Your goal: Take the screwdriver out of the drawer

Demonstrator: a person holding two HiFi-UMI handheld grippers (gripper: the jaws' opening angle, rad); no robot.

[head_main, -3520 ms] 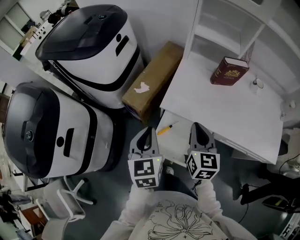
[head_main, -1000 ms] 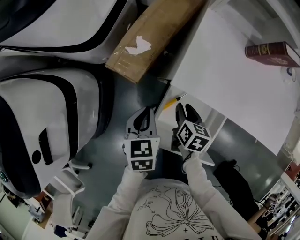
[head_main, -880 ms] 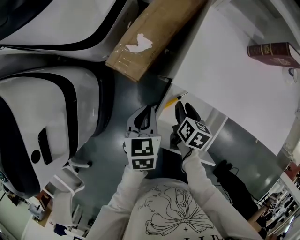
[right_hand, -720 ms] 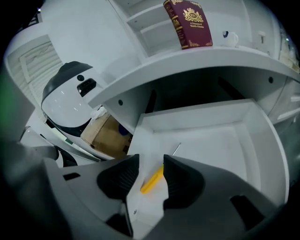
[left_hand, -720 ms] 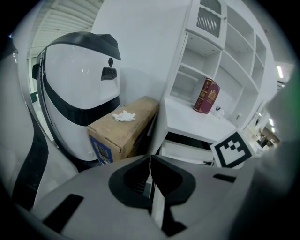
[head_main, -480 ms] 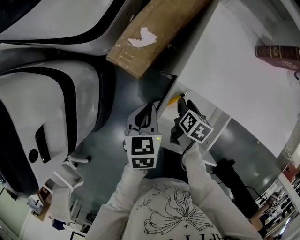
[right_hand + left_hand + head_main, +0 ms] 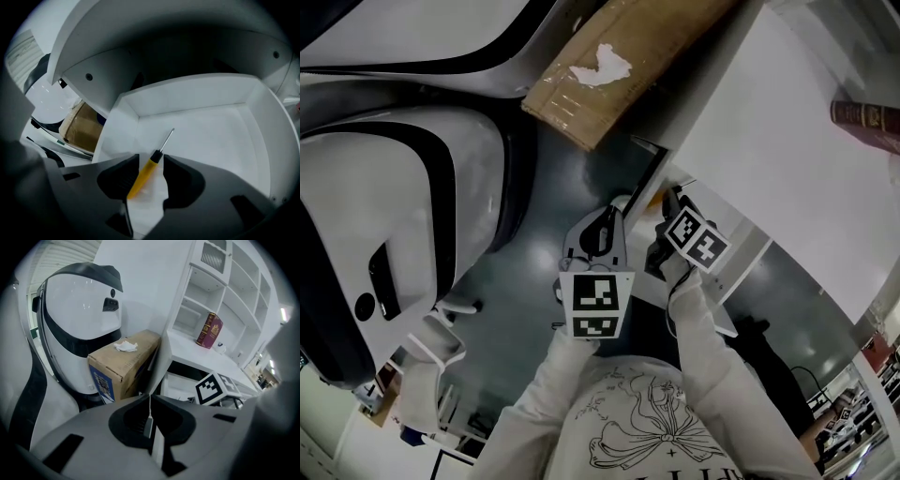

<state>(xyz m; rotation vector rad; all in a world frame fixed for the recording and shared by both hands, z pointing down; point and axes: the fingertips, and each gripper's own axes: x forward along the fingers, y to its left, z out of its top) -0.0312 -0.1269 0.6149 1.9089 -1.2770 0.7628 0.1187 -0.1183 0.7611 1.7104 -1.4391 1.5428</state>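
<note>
The screwdriver [image 7: 146, 172], with a yellow handle, black collar and thin metal shaft, lies on the floor of the open white drawer [image 7: 211, 136] under the desk. My right gripper [image 7: 145, 164] reaches down into the drawer. Its jaws have just been opening and now stand open on either side of the handle without pressing on it. In the head view the right gripper [image 7: 667, 202] covers the screwdriver. My left gripper [image 7: 600, 220] hangs just left of the drawer's side, shut with nothing in it, and shows the same in its own view [image 7: 150, 401].
A cardboard box [image 7: 619, 66] stands to the left of the white desk [image 7: 769, 141]. Two large white-and-black machines [image 7: 394, 187] fill the left side. A red book [image 7: 867, 117] lies on the desk below white shelves [image 7: 220, 287].
My right gripper has sunk forward into the drawer and now straddles the screwdriver, hiding it in the head view. The left gripper has sunk slightly beside the drawer.
</note>
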